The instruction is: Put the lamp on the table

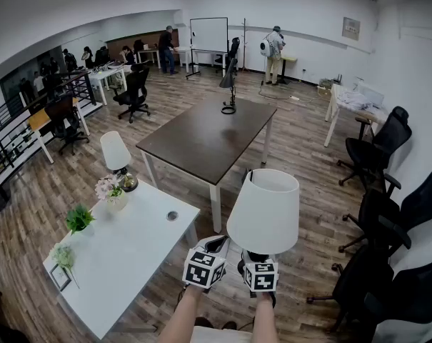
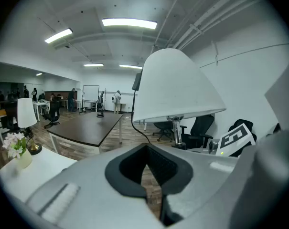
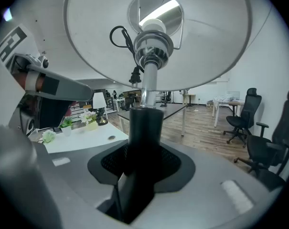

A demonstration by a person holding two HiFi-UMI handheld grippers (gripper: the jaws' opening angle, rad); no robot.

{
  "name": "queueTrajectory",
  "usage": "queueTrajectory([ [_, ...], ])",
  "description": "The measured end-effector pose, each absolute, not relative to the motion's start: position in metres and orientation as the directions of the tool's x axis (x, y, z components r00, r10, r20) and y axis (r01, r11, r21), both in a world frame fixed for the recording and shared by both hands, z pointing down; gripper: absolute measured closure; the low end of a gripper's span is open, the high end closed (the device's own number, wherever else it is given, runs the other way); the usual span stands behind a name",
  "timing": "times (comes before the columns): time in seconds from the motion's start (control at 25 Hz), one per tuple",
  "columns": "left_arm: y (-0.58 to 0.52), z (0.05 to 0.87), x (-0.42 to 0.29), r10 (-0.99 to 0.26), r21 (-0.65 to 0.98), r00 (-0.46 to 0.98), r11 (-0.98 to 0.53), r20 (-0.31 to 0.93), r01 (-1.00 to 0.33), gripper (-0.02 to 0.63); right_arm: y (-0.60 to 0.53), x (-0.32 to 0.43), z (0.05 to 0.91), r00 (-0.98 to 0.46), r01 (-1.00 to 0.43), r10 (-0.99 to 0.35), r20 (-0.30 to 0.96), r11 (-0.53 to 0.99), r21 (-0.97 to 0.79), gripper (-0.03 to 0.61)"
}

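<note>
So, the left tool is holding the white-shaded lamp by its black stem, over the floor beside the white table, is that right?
Not quite: the right tool, not the left, holds the white-shaded lamp by its black stem, over the floor beside the white table. The right gripper view shows the stem clamped between its jaws; the left tool is empty.

Grey left gripper (image 2: 151, 197) and right gripper (image 3: 134, 194), black-padded, 2 black-and-white marker cubes (image 1: 203, 269), possibly a white top (image 1: 212, 334).
</note>
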State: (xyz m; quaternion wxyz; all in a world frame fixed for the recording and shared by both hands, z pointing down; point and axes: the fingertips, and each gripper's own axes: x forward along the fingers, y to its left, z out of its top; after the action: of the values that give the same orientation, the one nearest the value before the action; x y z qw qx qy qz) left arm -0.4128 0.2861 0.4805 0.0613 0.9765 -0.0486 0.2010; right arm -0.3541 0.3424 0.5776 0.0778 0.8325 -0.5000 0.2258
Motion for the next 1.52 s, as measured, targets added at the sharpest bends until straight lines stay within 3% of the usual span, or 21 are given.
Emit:
queueTrajectory([
  [0.68, 0.274, 0.497, -0.366, -0.047, 0.129, 0.904, -0.985, 0.425, -0.112, 0.614, 0.353, -0.294, 0.598, 0.440, -0.826, -0.762, 0.475, -0.551, -0.118, 0.405],
  [1.52, 0.182, 0.476, -0.190, 0.007, 0.156, 0.911, -0.986, 0.411, -0.063, 0.614, 0.293, -0.113, 0.584, 0.495, -0.787, -0.720, 0.486, -0.609, -0.102, 0.403],
])
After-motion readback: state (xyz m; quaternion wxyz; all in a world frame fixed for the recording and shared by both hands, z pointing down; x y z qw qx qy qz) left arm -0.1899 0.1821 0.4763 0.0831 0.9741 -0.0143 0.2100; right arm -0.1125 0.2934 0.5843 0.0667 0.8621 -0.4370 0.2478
